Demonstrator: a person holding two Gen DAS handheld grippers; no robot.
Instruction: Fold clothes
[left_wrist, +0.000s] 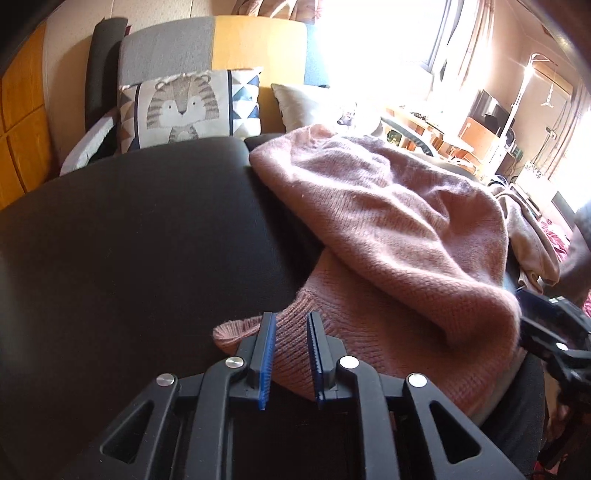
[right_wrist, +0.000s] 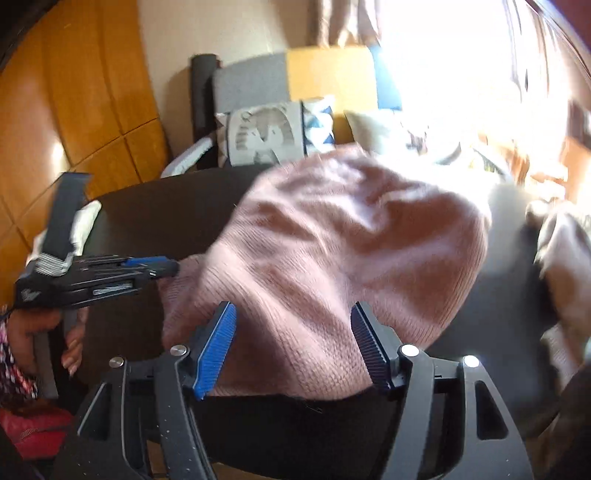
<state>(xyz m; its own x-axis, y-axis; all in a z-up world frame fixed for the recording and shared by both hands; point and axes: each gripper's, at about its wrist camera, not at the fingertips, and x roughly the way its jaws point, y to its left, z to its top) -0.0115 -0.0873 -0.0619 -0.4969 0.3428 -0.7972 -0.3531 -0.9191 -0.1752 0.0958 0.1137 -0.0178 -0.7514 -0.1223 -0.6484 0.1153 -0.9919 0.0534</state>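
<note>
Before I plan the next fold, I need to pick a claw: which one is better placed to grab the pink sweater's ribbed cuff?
Left. The left claw already straddles the pink sweater's ribbed cuff, jaws narrowly apart. The right claw hangs wide open over the sweater's bulkier body, away from that cuff.

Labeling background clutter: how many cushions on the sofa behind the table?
2. The tiger-print cushion leans against the sofa back on the left; a plain pale cushion sits to its right, partly washed out by window glare. More may be hidden.
</note>
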